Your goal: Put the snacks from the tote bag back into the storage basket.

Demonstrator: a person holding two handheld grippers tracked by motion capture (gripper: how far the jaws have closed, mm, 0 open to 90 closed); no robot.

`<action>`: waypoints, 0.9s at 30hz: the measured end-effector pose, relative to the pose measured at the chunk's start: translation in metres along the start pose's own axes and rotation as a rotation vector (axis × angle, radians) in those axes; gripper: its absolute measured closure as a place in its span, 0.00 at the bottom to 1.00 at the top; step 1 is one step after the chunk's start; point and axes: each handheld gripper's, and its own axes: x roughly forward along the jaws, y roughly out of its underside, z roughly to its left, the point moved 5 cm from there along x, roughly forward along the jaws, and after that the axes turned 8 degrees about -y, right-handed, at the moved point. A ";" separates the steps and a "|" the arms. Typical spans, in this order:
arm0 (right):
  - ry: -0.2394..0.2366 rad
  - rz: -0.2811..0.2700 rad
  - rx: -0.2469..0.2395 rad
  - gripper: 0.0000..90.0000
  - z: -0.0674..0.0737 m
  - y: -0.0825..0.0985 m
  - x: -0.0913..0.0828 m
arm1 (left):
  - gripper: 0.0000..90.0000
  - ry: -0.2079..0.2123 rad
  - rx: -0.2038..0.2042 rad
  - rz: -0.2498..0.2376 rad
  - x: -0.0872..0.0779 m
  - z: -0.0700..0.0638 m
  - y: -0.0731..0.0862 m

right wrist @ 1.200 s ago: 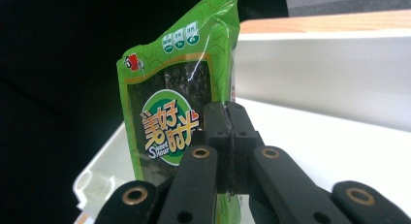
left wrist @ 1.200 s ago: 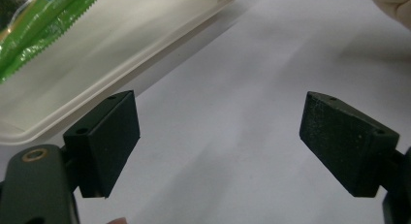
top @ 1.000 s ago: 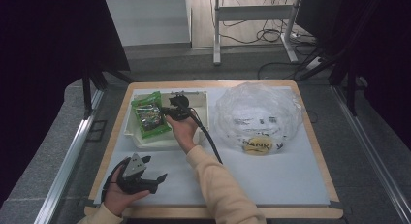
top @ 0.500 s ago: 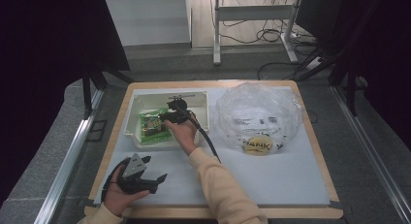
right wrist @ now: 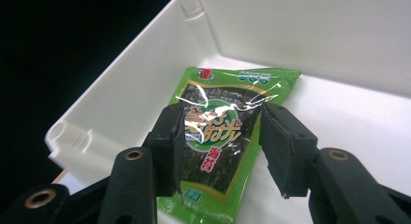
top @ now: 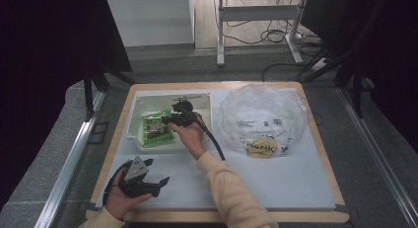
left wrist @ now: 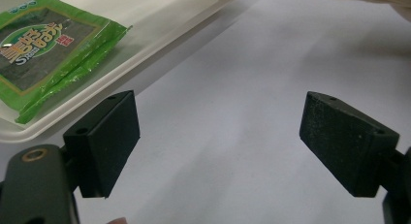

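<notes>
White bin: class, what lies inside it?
One green seaweed snack packet lies flat on the white bin floor, the right gripper open above it. Anything beneath the packet is hidden.

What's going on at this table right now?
A person's right gripper hangs over a green snack packet lying in a white tray. Its jaws have just been opening, the packet below and between them, seemingly released. The left gripper rests open over the white mat. A clear plastic bag lies beside the tray.
</notes>
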 end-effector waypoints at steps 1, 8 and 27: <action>-0.005 -0.002 -0.009 0.59 0.002 0.001 -0.003 | 0.16 0.000 0.000 0.001 0.000 0.000 0.000; -0.012 -0.018 -0.080 0.57 0.010 0.001 -0.031 | 0.16 -0.001 0.004 0.004 0.001 -0.001 0.000; 0.008 -0.014 -0.217 0.55 0.002 0.039 -0.151 | 0.16 -0.033 -0.010 0.022 0.007 0.002 0.003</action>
